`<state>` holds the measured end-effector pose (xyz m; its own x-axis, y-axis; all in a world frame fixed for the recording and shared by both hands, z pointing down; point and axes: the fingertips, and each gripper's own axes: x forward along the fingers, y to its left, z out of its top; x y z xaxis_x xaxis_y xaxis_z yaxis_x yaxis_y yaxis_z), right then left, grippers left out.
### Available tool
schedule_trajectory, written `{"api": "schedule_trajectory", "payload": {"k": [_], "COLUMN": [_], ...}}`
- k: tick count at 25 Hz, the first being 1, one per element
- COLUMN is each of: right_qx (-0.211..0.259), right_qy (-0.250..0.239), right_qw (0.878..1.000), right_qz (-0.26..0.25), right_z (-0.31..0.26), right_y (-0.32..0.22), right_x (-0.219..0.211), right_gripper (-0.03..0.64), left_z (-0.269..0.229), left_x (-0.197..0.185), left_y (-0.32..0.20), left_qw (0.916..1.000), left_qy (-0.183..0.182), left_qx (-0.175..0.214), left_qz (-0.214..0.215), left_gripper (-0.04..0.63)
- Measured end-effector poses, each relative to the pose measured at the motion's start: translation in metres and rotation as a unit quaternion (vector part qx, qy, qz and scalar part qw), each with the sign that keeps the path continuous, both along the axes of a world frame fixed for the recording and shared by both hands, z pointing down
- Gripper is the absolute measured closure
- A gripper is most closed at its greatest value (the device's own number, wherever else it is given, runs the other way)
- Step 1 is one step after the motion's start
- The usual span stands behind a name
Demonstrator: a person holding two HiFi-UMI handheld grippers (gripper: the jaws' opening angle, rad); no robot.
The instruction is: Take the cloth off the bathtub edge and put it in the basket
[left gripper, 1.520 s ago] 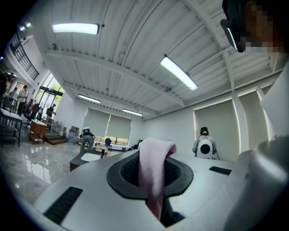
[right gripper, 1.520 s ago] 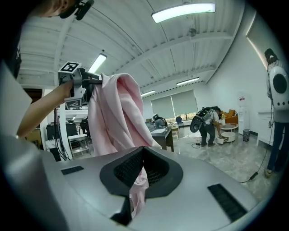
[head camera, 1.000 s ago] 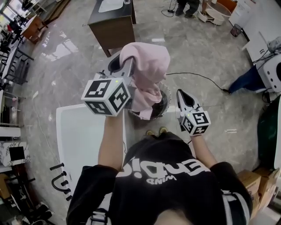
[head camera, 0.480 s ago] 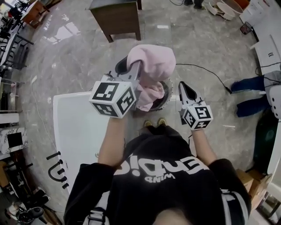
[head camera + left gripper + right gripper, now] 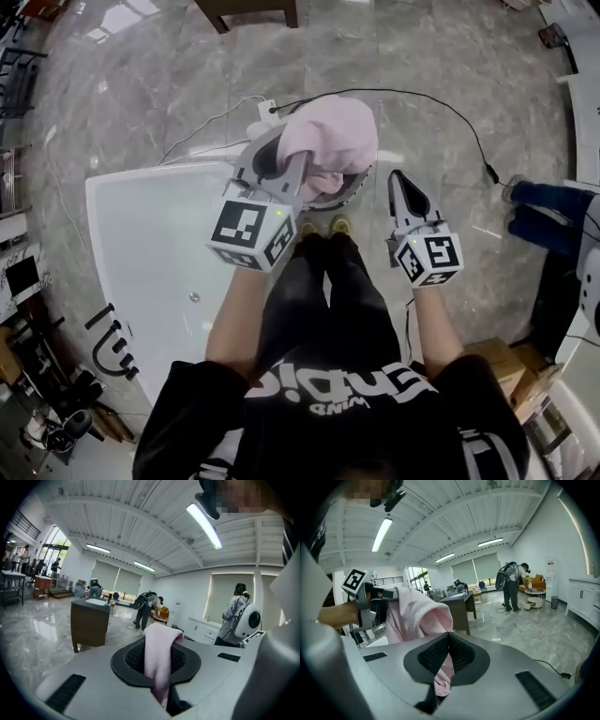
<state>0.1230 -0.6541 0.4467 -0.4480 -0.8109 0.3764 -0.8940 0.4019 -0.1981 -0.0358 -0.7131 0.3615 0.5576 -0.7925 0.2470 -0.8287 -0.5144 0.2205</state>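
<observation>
**Pink cloth held over the basket by the left gripper**

The left gripper (image 5: 281, 159) has its fingers clamped on the pink cloth (image 5: 330, 139). In the left gripper view the cloth (image 5: 157, 660) comes up through the closed fingers (image 5: 187, 660), folds over their tips and hangs down on the near side. In the head view the cloth makes a rounded heap over the front of this gripper. It is off the bathtub (image 5: 150, 253) and sits directly above the dark round basket (image 5: 362, 187). The lower folds of the cloth seem to reach into the mouth of the basket; whether they touch its bottom cannot be told.

The basket stands on the grey marble floor (image 5: 450, 56), just beside the far corner of the white bathtub and just in front of the person's shoes (image 5: 323, 227).

The right gripper (image 5: 399, 180) is held to the right of the basket, apart from the cloth. In the right gripper view its fingers (image 5: 461, 656) are together at the tips and clamp nothing. Pink fabric is seen through the slit under the tips, and the bigger part of the cloth (image 5: 417, 616) hangs at the left from the left gripper (image 5: 370, 595).

A black cable (image 5: 450, 108) lies in a curve on the floor beyond the basket.
</observation>
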Motion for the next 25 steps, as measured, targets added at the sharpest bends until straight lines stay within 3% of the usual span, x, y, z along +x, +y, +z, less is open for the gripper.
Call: {"api": "schedule_trajectory", "payload": {"k": [8,14,25], "right_qx": [-0.025,-0.062,-0.087], "right_qy": [-0.017,-0.024,-0.039], "right_qw": [1.0,0.998,0.995], "right_qz": [-0.007,-0.017,-0.036], "right_z": [0.106,0.196,0.227], "right_y": [-0.015,-0.003,0.006], "right_x": [-0.007,-0.021,-0.041], "right_gripper": [0.603,0.603,0.603], "left_z": [0.156,0.242,0.297], "left_x": [0.005,-0.002,0.0], "left_y": [-0.008,-0.003,0.004], "left_qw": [0.999,0.9972,0.9941], "left_qy": [-0.013,-0.022,-0.051], "left_qx": [-0.039,-0.063,-0.083], "left_qz": [-0.017,-0.033,-0.048], "left_gripper": [0.558,0.558,0.557]}}
